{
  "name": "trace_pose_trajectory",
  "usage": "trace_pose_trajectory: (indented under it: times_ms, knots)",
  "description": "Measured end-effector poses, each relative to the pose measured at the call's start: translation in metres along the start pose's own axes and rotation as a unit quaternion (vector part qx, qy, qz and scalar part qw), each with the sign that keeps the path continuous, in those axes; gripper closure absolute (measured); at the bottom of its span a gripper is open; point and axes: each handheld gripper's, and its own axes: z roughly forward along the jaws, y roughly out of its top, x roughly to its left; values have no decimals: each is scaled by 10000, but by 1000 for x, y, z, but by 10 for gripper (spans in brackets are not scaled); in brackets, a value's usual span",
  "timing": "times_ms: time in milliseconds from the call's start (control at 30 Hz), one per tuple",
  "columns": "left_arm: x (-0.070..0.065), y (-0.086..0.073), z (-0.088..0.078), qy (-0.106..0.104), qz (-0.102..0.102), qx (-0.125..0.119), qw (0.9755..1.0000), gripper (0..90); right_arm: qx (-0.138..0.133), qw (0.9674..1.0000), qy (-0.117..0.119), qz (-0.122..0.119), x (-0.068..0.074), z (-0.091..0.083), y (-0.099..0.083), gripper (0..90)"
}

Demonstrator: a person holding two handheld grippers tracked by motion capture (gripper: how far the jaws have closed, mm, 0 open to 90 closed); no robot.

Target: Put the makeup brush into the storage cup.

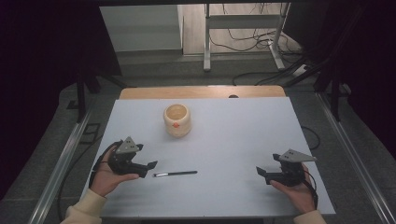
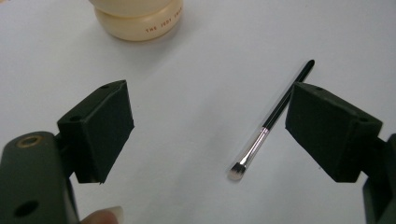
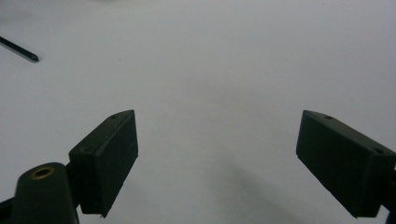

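A thin black makeup brush [image 1: 175, 173] lies flat on the white table [image 1: 233, 135], its bristle end pointing left. In the left gripper view the brush [image 2: 271, 126] lies just ahead of the jaws, its silver ferrule and bristles nearest. My left gripper [image 1: 150, 167] is open and empty, hovering just left of the brush tip; its jaws [image 2: 210, 135] stand wide apart. A cream round pot [image 1: 177, 120] stands farther back; its base [image 2: 137, 23] shows at the top. My right gripper [image 1: 260, 172] is open, empty, over bare table [image 3: 219, 154]. The brush handle tip [image 3: 21, 50] lies far left.
The table's wooden far edge [image 1: 201, 92] borders a floor with cables and a metal stand [image 1: 243, 32]. Metal rails [image 1: 65, 158] run along both sides of the table. Wide bare table surface lies between the two grippers and behind the brush.
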Motion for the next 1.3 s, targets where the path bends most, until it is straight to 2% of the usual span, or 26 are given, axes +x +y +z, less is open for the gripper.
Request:
trace_pose_trajectory:
  times_ms: [67,167,333,533,667,767,800,833,867,1133,1300]
  knots:
    - [0,1,0,-53,7,6,10000,149,1,10000,2,0,0,0,0,131]
    - [0,5,2,-169,166,112,9997,148,4,10000,7,7,0,0,0,131]
    - [0,9,5,-312,332,128,9989,157,3,10000,6,10,0,0,0,131]
    - [-1,14,8,-249,475,289,9981,168,10,10000,-42,23,-1,0,0,131]
    - [-2,17,11,-321,535,361,9974,171,11,10000,-51,26,-1,0,0,130]
    - [-2,18,14,-398,620,417,9964,172,21,10000,-46,18,-1,0,0,130]
    - [-2,19,16,-526,641,415,9957,171,24,10000,-41,20,-1,1,0,131]
    - [-2,19,16,-526,641,415,9957,171,26,10000,-37,17,-1,1,0,130]
    - [-2,20,18,-620,708,443,9946,171,28,10000,-35,19,-1,1,-1,130]
    - [-2,25,22,-668,860,509,9928,174,21,10000,-32,14,0,0,0,130]
    - [-3,27,28,-709,950,640,9909,173,19,10000,-63,20,-1,0,0,128]
